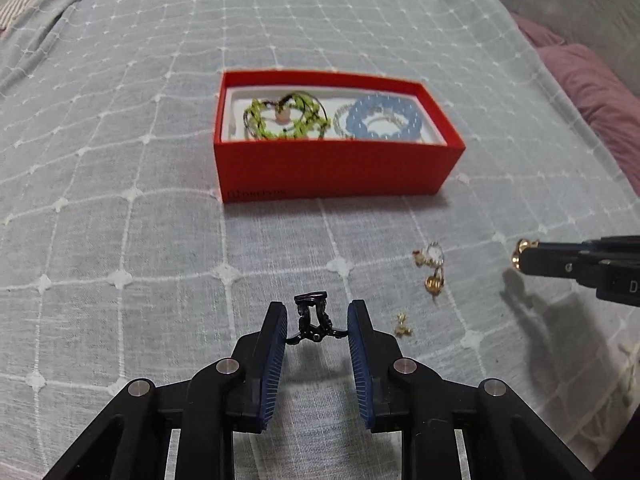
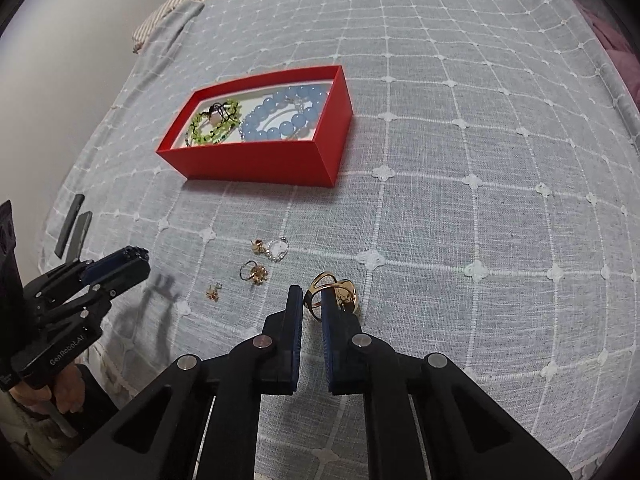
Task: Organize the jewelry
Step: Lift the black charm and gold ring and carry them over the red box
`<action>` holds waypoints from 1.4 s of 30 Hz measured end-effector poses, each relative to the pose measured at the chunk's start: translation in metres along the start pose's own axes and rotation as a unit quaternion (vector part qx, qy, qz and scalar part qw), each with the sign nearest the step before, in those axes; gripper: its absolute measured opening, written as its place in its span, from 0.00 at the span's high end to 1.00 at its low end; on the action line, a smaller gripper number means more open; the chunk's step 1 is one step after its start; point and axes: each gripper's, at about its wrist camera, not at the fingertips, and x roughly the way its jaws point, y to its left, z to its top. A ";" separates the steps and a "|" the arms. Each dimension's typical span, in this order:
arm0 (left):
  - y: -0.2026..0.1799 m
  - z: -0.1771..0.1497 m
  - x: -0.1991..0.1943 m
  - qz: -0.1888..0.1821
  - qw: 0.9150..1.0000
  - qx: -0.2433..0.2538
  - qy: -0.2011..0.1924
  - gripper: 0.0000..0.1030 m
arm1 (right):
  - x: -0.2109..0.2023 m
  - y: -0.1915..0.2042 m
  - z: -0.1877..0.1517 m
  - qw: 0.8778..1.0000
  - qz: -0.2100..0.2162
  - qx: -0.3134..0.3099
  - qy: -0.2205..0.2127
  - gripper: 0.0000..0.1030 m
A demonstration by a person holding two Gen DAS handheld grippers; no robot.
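Gripping a black clip (image 1: 314,318), my left tool (image 1: 317,322) is clamped on it just above the bed (image 1: 120,208); my right tool (image 2: 311,300) pinches a gold ring (image 2: 332,290). Only the right view shows two dark slabs (image 2: 74,226) at the bed's left edge. Farther off, the red box (image 1: 332,168) lies lengthwise across the bed, holding bracelets (image 1: 380,118).

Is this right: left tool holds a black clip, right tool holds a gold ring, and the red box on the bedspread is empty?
Not quite: the red box isn't empty. The right wrist view shows a blue bead bracelet and a green bead strand inside it. The rest stands: the left tool holds the black clip, the right tool holds the gold ring, and the box sits on the bedspread.
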 end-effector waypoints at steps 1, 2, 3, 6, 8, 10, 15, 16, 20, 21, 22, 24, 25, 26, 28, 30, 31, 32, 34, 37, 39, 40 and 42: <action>0.000 0.002 -0.002 -0.004 1.000 -0.002 -0.005 0.75 | 0.000 -0.001 0.001 1.000 -0.001 0.001 -0.001 0.91; 0.001 0.004 -0.004 -0.009 1.000 -0.005 -0.009 0.75 | 0.000 -0.001 0.002 1.000 -0.001 0.002 -0.001 0.91; 0.002 0.005 -0.005 -0.013 1.000 -0.008 -0.011 0.75 | -0.001 -0.002 0.002 1.000 -0.002 0.003 -0.002 0.91; 0.004 0.011 -0.007 -0.017 1.000 -0.013 -0.019 0.75 | -0.005 -0.002 0.005 1.000 0.000 0.002 -0.008 0.91; 0.004 0.017 -0.009 -0.017 0.999 -0.013 -0.024 0.75 | -0.008 -0.001 0.006 1.000 0.000 -0.001 -0.013 0.91; 0.003 0.025 -0.011 -0.019 0.999 -0.015 -0.032 0.75 | -0.011 0.001 0.009 1.000 0.007 -0.004 -0.020 0.91; 0.011 0.046 -0.021 -0.025 0.998 -0.028 -0.053 0.75 | -0.022 0.009 0.021 0.999 0.022 -0.015 -0.044 0.91; 0.013 0.049 -0.021 -0.029 0.998 -0.034 -0.053 0.75 | -0.025 0.011 0.025 0.998 0.026 -0.017 -0.049 0.91; 0.018 0.064 -0.020 -0.039 0.997 -0.052 -0.050 0.75 | -0.030 0.016 0.038 0.997 0.033 -0.022 -0.062 0.91; 0.017 0.067 -0.020 -0.038 0.997 -0.053 -0.049 0.75 | -0.031 0.017 0.041 0.997 0.036 -0.021 -0.066 0.91; 0.017 0.071 -0.020 -0.039 0.997 -0.054 -0.049 0.75 | -0.032 0.017 0.044 0.997 0.040 -0.020 -0.069 0.91; 0.013 0.077 -0.021 -0.043 0.996 -0.055 -0.048 0.75 | -0.032 0.017 0.050 0.996 0.048 -0.017 -0.074 0.91; 0.012 0.081 -0.020 -0.044 0.996 -0.057 -0.047 0.75 | -0.032 0.018 0.053 0.996 0.051 -0.016 -0.075 0.91; 0.011 0.085 -0.019 -0.046 0.996 -0.059 -0.044 0.75 | -0.031 0.018 0.056 0.996 0.054 -0.016 -0.075 0.91; 0.008 0.093 -0.015 -0.054 0.996 -0.065 -0.036 0.75 | -0.029 0.018 0.065 0.995 0.061 -0.011 -0.074 0.91; 0.006 0.101 -0.009 -0.066 0.995 -0.071 -0.031 0.75 | -0.025 0.017 0.074 0.995 0.072 -0.003 -0.072 0.91; 0.006 0.104 -0.006 -0.066 0.995 -0.073 -0.031 0.75 | -0.023 0.016 0.080 0.994 0.078 0.001 -0.072 0.91; 0.006 0.107 -0.003 -0.062 0.995 -0.074 -0.032 0.75 | -0.021 0.016 0.084 0.994 0.082 0.004 -0.072 0.91; 0.007 0.110 0.005 -0.066 0.994 -0.077 -0.029 0.75 | -0.015 0.017 0.094 0.994 0.086 0.008 -0.070 0.91; 0.015 0.111 0.018 -0.054 0.995 -0.080 -0.028 0.75 | -0.003 0.021 0.103 0.995 0.075 -0.003 -0.064 0.91; 0.021 0.111 0.025 -0.041 0.996 -0.078 -0.031 0.75 | 0.005 0.023 0.107 0.996 0.070 -0.010 -0.059 0.91; 0.025 0.111 0.029 -0.044 0.995 -0.082 -0.031 0.75 | 0.008 0.024 0.109 0.996 0.067 -0.012 -0.058 0.91; 0.032 0.110 0.036 -0.042 0.995 -0.086 -0.034 0.75 | 0.013 0.025 0.112 0.996 0.065 -0.012 -0.058 0.91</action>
